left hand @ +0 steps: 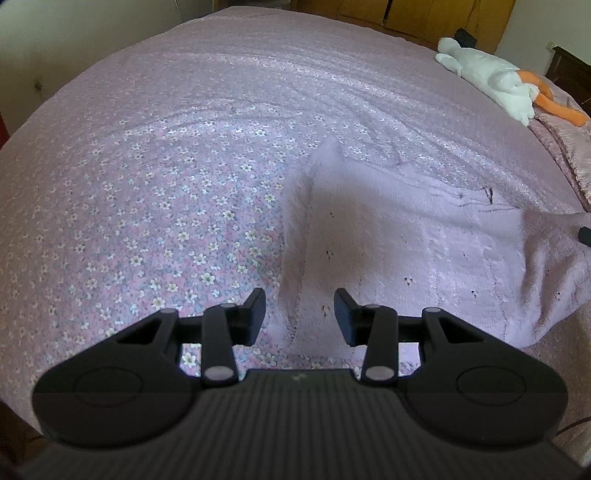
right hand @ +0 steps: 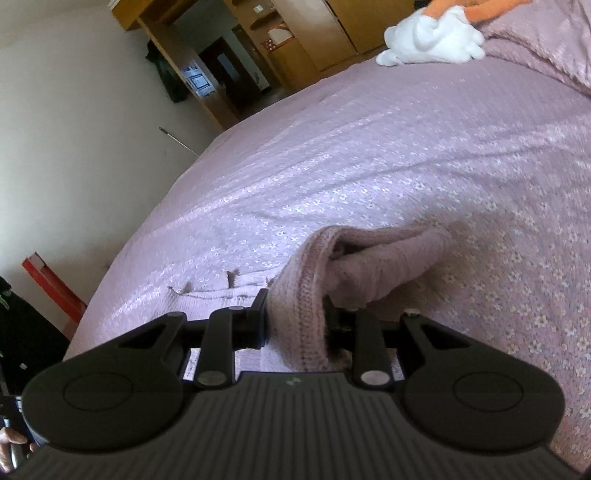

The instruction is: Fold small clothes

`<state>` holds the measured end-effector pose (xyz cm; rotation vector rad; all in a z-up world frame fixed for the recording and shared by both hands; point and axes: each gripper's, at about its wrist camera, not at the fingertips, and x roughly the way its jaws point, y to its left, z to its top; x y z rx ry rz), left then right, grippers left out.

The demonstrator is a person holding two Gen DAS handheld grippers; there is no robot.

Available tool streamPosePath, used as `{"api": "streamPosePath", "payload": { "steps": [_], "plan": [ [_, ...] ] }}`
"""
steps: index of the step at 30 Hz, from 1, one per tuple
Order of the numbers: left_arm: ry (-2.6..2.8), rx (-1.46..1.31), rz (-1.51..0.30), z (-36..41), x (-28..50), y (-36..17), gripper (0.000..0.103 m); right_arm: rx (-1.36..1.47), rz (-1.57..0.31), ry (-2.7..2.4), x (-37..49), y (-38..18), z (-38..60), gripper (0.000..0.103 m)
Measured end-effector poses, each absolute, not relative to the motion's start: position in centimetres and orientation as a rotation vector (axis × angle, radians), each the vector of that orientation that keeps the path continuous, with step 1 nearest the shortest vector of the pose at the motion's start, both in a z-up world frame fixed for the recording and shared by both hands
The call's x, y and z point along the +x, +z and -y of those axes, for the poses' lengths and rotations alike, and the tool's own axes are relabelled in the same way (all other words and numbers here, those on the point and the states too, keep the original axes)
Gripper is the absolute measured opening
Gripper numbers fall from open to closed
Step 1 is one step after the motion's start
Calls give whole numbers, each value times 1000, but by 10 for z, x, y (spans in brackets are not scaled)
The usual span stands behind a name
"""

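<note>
A small pale pink knitted sweater (left hand: pixel 424 243) lies spread on the flowered bedspread (left hand: pixel 166 206) in the left wrist view. Its left edge forms a raised fold running down between my fingers. My left gripper (left hand: pixel 299 317) hovers just above that edge, open, with nothing clamped. In the right wrist view my right gripper (right hand: pixel 295 319) is shut on a thick ribbed edge of the sweater (right hand: pixel 299 314). A rolled sleeve part (right hand: pixel 384 262) hangs lifted beyond the fingers. The right fingertip is hidden by the cloth.
A white and orange plush toy (left hand: pixel 491 79) lies at the far right of the bed, also seen as the plush toy (right hand: pixel 436 37). Wooden cabinets (right hand: pixel 332 33) stand beyond the bed. A red object (right hand: pixel 51 291) leans by the wall at the left.
</note>
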<state>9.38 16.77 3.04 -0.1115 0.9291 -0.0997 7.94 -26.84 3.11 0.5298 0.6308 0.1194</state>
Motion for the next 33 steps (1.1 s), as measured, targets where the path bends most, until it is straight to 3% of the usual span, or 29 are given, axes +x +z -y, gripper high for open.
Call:
{"api": "streamPosePath", "payload": {
  "steps": [18,28,29,31,33],
  "plan": [
    [-88,-214,-867,-217,91,28,43,274,-645,339,122,89,127,27],
    [-64,-290,-859,-250,89,25,43,153,-798,487,142,17,8,30],
    [-61,-286,-857,-250,89,25,43,147,-799,483,140,11,1,31],
    [-80,-270,-844,-250,88,28,43,159,-777,490,128,1,-1,49],
    [-107,-274,-830,-248,90,30,43,195,-746,521,115,3,7,59]
  ]
}}
